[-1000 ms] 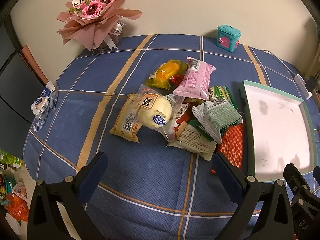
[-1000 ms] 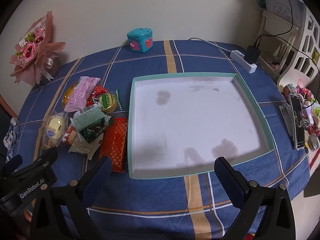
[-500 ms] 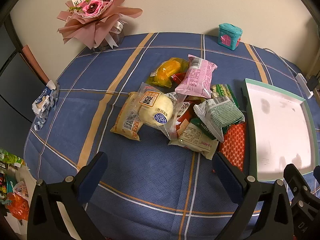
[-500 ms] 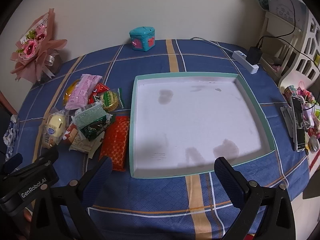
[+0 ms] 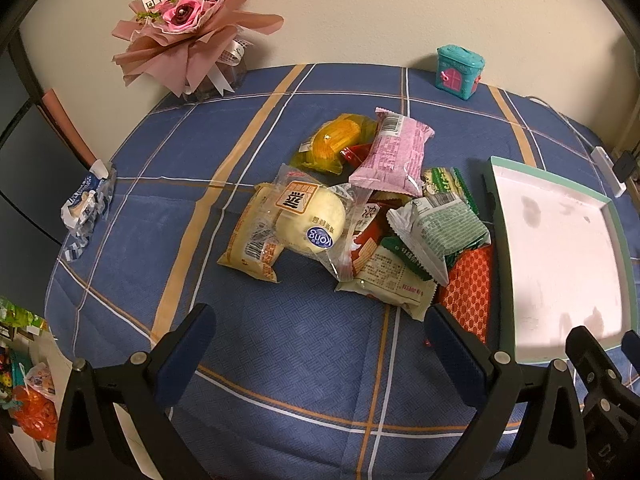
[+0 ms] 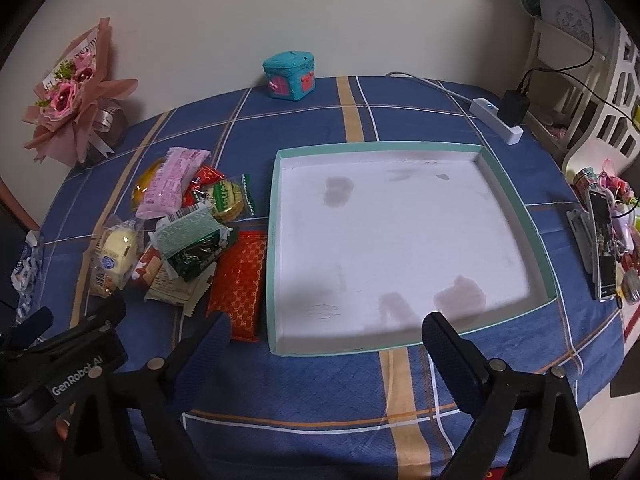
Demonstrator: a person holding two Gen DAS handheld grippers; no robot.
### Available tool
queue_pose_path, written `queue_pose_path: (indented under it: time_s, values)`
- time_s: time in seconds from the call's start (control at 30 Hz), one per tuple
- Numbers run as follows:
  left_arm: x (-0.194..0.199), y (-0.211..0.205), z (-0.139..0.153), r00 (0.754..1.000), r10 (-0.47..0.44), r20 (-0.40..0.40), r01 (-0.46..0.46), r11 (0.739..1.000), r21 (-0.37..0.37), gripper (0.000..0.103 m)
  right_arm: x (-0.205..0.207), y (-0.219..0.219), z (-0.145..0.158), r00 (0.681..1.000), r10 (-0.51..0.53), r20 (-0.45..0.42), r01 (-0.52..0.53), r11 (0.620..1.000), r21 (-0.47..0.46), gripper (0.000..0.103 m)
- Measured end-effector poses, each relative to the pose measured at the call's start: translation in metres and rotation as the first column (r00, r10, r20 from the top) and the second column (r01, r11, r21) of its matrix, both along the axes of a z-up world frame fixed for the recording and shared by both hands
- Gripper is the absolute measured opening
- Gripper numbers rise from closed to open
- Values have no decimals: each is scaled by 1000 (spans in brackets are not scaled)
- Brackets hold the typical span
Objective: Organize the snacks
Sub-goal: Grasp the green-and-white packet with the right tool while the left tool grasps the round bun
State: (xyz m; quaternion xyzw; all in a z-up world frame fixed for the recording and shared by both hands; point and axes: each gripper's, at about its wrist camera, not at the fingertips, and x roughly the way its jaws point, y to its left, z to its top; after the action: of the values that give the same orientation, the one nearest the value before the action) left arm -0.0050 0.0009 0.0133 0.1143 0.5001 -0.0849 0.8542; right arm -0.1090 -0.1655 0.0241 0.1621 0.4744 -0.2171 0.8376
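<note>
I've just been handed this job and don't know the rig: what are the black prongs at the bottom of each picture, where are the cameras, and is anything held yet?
There is no robot arm here. A person holds a two-finger gripper in each hand, and each carries a fisheye camera looking along its fingers.

The left gripper looks at the snack pile on the blue checked tablecloth. Its fingers stand apart with nothing between them.

The right gripper looks at the white tray, which has a teal rim and no snacks in it. Its jaws are closing slightly, with nothing between them.

A bouquet, a teal toy house and a power strip sit at the table's edges.
</note>
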Motion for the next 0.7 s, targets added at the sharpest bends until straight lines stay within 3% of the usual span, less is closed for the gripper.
queue_pose_path:
  time_s: [0.3,0.47,0.7]
  values:
    - [29,18,1,995,73,-62,-77,994,-76,103,20,9,5,997,62,54,-65,997,39,92]
    - [54,38,-2,982,155,-103,-168,978,-126,103,37,18,9,991,110,83,-115,991,62,91]
    - [79,50,-10,967,199,-162,-224,961,-159,103,71,30,5,980,178,84,-186,978,91,91]
